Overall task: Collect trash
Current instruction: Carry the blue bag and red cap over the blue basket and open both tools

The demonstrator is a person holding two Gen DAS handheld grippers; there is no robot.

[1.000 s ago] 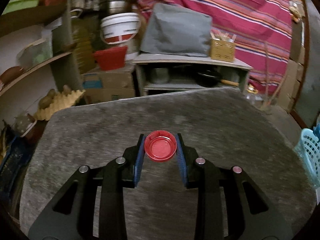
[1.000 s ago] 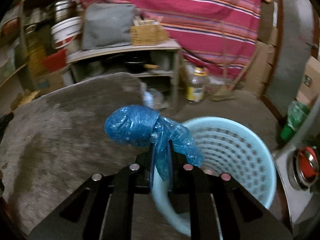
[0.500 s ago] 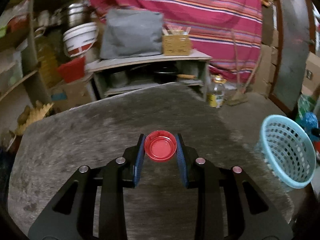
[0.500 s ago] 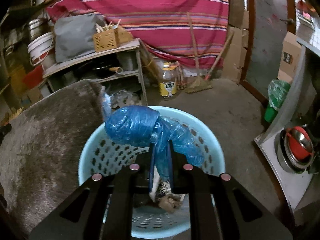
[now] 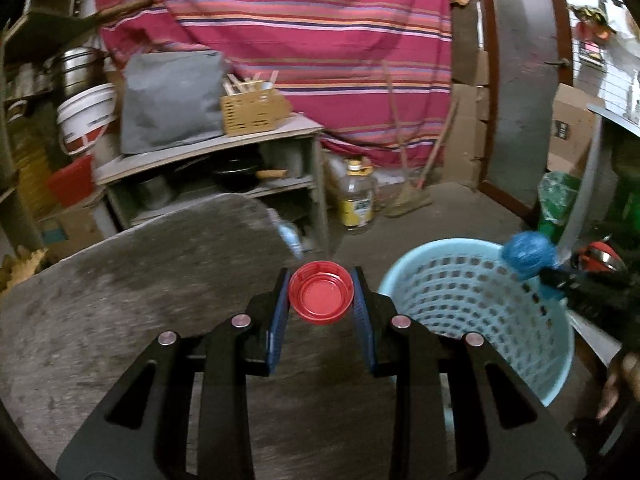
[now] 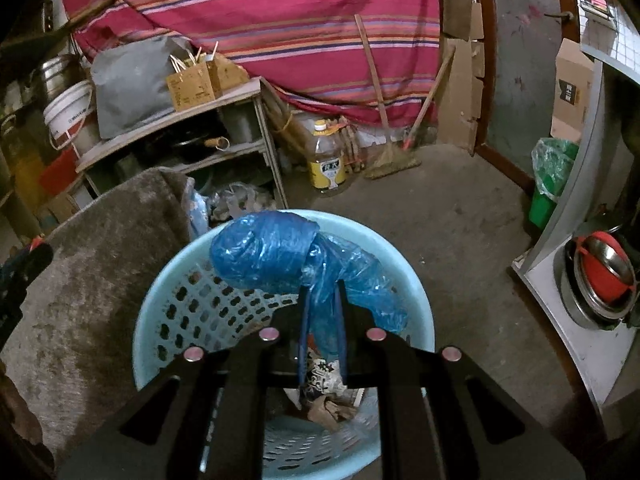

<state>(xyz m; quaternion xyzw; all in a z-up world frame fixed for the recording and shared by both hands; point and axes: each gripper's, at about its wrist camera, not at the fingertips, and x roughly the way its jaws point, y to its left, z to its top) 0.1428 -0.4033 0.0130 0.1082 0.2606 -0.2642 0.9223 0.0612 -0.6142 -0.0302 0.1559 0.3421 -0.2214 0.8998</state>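
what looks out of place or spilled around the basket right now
Nothing stands out. The blue bag hangs in the right hand-held gripper above the light blue basket, whose trash lies inside, none spilled on the floor.

The left gripper (image 5: 321,298) is matte black, with two flat angular arms that widen toward the bottom of the frame, each cut by a long slot and fixed with two round silver screws. Its fingers (image 5: 279,316) carry ribbed blue pads on their inner faces. The right gripper (image 6: 322,312) has the same black build, four silver screws in a row, and thin blue-edged fingers (image 6: 304,320).
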